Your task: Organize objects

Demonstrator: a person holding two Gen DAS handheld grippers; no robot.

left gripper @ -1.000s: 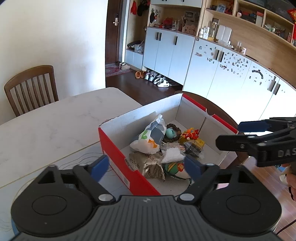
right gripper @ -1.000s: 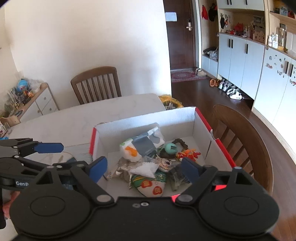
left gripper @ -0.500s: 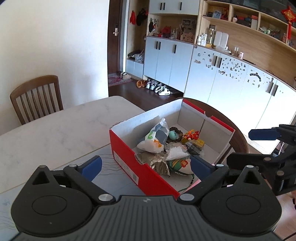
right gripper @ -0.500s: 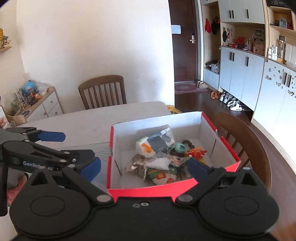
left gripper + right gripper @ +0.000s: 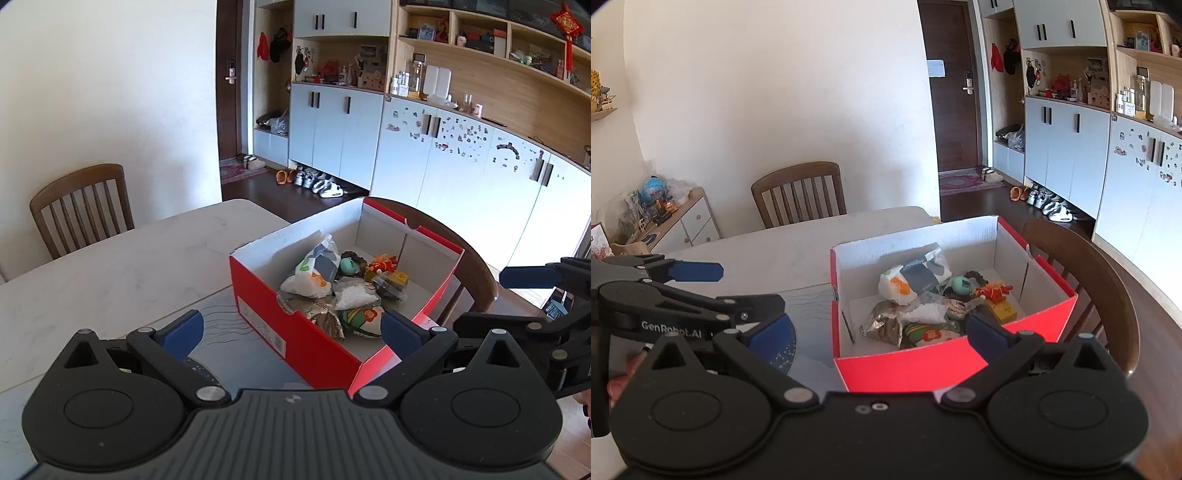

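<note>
A red shoebox with a white inside stands open at the table's right end, also seen as the shoebox from the front. Inside lie a white printed bag, a teal round toy, an orange toy, a yellow block, a foil packet and a green-and-white packet. My left gripper is open and empty, just short of the box's near corner. My right gripper is open and empty in front of the box's short side.
The white marble table stretches left of the box, with a grey line-patterned mat and a dark blue speckled disc near the grippers. One wooden chair stands behind the box, another chair at the far side.
Both grippers have drawn back from the box and their jaws have spread wider. The box now sits farther ahead in both views; its contents have not moved.
</note>
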